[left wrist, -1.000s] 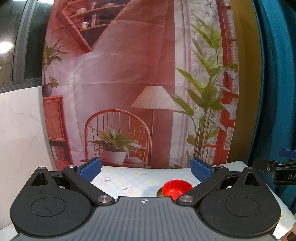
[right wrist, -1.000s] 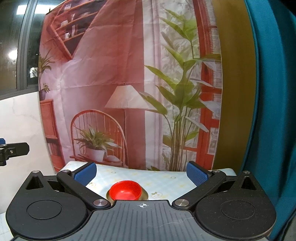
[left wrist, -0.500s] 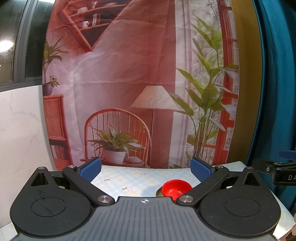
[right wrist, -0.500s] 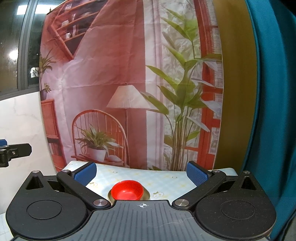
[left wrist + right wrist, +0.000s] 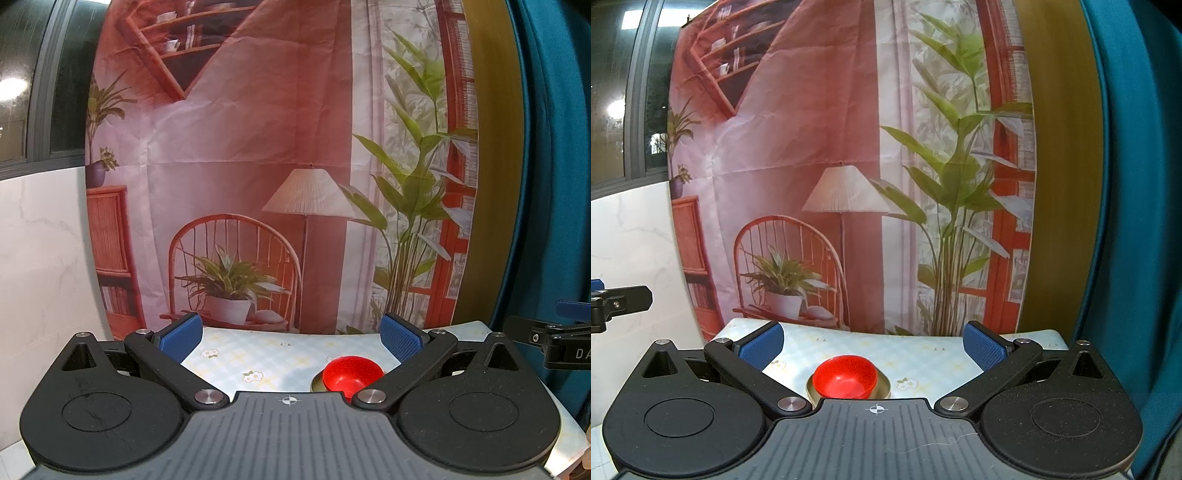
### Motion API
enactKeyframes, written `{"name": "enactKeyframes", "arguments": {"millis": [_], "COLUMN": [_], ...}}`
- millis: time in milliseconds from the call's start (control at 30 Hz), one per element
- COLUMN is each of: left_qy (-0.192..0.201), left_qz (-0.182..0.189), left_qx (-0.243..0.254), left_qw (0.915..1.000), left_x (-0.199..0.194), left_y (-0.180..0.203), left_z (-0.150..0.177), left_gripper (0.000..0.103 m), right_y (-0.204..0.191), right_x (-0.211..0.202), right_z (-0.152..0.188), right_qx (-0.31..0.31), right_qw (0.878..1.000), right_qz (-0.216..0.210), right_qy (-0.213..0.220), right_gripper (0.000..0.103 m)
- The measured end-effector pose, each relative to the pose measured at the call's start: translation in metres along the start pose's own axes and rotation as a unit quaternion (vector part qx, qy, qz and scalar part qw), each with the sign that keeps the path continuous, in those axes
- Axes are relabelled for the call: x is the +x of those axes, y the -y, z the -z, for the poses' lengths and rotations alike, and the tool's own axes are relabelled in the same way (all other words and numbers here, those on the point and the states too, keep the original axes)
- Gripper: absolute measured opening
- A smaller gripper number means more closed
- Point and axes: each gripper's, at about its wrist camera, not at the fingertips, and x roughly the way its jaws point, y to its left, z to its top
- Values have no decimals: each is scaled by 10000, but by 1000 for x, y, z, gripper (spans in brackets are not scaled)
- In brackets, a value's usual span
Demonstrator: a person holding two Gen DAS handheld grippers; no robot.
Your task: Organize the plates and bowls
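Note:
A small red bowl (image 5: 846, 377) sits inside a tan dish (image 5: 884, 387) on the table with a pale flowered cloth (image 5: 923, 354). It also shows in the left wrist view (image 5: 351, 373), on the tan dish (image 5: 317, 384), low and right of centre. My left gripper (image 5: 291, 334) is open and empty, held above the near side of the table. My right gripper (image 5: 873, 341) is open and empty, with the bowl below and between its blue pads. Each gripper's tip shows at the edge of the other's view.
A printed backdrop (image 5: 258, 166) with a chair, lamp and plants hangs right behind the table. A teal curtain (image 5: 1137, 221) hangs on the right. A white marble wall (image 5: 40, 258) is on the left. The table's far edge meets the backdrop.
Both views have shifted only slightly; the red bowl sits a little further right in the right wrist view. Both grippers stay open.

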Motion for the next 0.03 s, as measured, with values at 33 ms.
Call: {"name": "enactKeyframes", "arguments": {"millis": [33], "left_qy": [-8], "left_qz": [13], "left_qx": [2], "left_qw": [10000], "left_x": [1], "left_y": [-1], "left_z": [-1], "left_gripper": [103], "right_y": [0], "right_x": [0], "right_z": [0], "right_qx": [-1], "right_qw": [10000], "right_qz": [4], "right_qy": [3], "right_gripper": [103]}}
